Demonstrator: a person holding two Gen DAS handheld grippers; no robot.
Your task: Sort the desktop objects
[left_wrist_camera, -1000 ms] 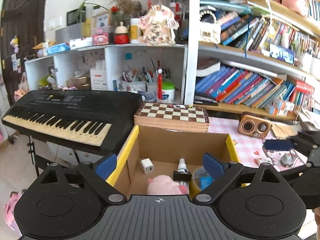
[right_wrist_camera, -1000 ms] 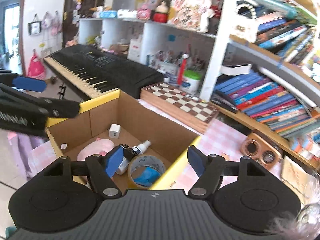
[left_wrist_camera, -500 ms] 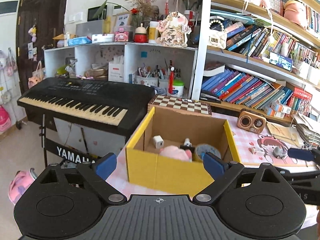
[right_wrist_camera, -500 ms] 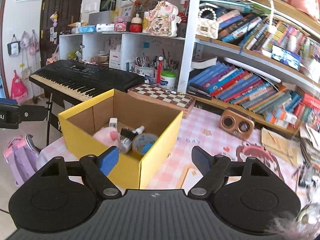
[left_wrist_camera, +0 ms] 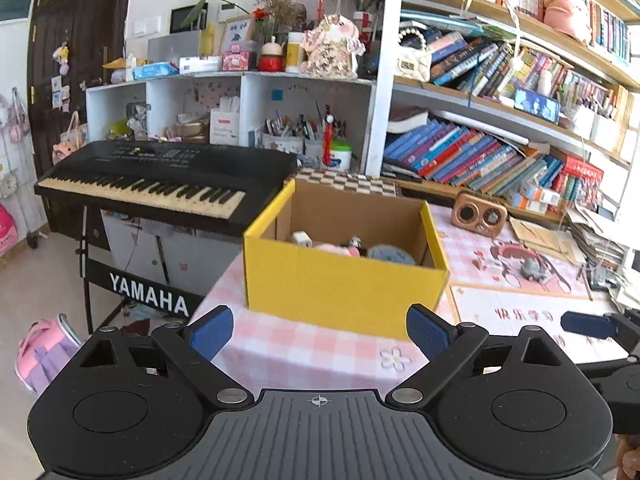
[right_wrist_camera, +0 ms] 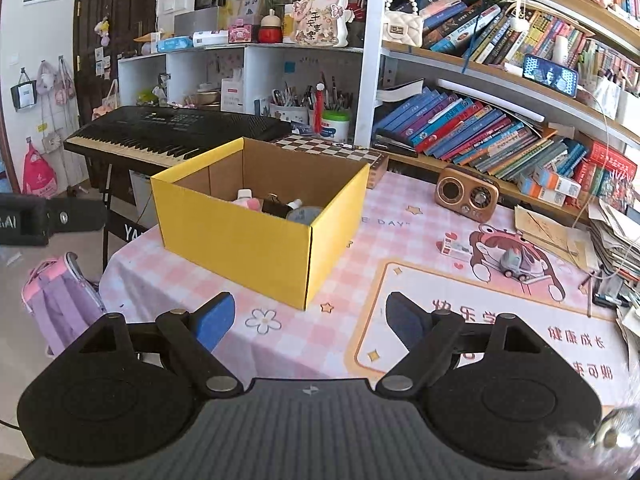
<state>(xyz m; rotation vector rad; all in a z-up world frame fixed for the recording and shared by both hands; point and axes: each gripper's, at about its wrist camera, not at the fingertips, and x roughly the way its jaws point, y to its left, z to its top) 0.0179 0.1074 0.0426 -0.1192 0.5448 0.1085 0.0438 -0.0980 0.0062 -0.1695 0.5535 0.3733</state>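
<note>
Right wrist view: right gripper (right_wrist_camera: 308,316), jaws wide, just been opening, nothing between them. Left gripper (left_wrist_camera: 318,330), likewise wide and empty. Beyond, on the pink checked tabletop (right_wrist_camera: 280,340): yellow box (right_wrist_camera: 256,240) containing small items. Farther: keyboard (right_wrist_camera: 176,132), bookshelves (right_wrist_camera: 500,80).

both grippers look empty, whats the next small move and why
Probably swing the right gripper toward the small toy car on the pink mat. Both grippers are open and hold nothing, the right one's fingers have just been opening, the yellow box already holds several items, and the car sits loose on the right.
</note>
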